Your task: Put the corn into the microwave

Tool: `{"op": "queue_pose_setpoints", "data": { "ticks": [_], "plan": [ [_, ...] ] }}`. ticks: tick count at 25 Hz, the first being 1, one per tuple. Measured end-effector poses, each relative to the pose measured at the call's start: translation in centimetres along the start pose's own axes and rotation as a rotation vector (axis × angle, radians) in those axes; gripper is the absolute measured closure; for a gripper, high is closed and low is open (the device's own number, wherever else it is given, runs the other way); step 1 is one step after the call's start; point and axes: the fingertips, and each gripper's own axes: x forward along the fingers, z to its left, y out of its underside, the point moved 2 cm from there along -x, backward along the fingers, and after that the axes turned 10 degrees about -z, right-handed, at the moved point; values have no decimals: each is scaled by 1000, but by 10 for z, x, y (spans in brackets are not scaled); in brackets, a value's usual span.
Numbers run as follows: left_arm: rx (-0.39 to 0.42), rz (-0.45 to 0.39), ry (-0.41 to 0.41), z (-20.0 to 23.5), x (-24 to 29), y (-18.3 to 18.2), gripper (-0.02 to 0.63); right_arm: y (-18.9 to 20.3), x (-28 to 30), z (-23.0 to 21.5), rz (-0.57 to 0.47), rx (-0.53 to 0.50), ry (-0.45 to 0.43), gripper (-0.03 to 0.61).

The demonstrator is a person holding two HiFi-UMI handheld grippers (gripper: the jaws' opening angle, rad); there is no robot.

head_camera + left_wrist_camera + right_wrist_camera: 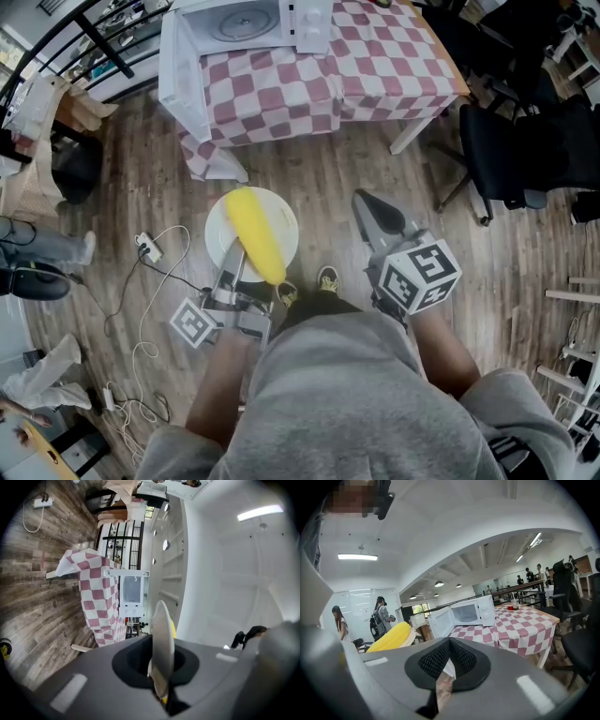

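A yellow corn lies on a white plate, held out over the wooden floor. My left gripper is shut on the plate's near rim. In the left gripper view the plate stands edge-on between the jaws, with the corn peeking behind it. The white microwave sits on the checkered table ahead, its door swung open. My right gripper is to the right of the plate, shut and holding nothing. The right gripper view shows the corn at left and the open microwave beyond.
A black office chair stands right of the table. A power strip with a white cable lies on the floor at left. Black railings run along the far left. People stand in the distance.
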Motion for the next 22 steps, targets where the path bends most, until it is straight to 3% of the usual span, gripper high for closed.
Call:
{"op": "queue_pose_setpoints", "data": {
  "ticks": [12, 22],
  "plan": [
    [23, -15, -5, 3, 33, 28, 601, -13, 7, -36, -39, -12, -3, 580],
    [60, -112, -27, 7, 65, 50, 601, -31, 17, -54, -110, -107, 91, 580]
  ]
}}
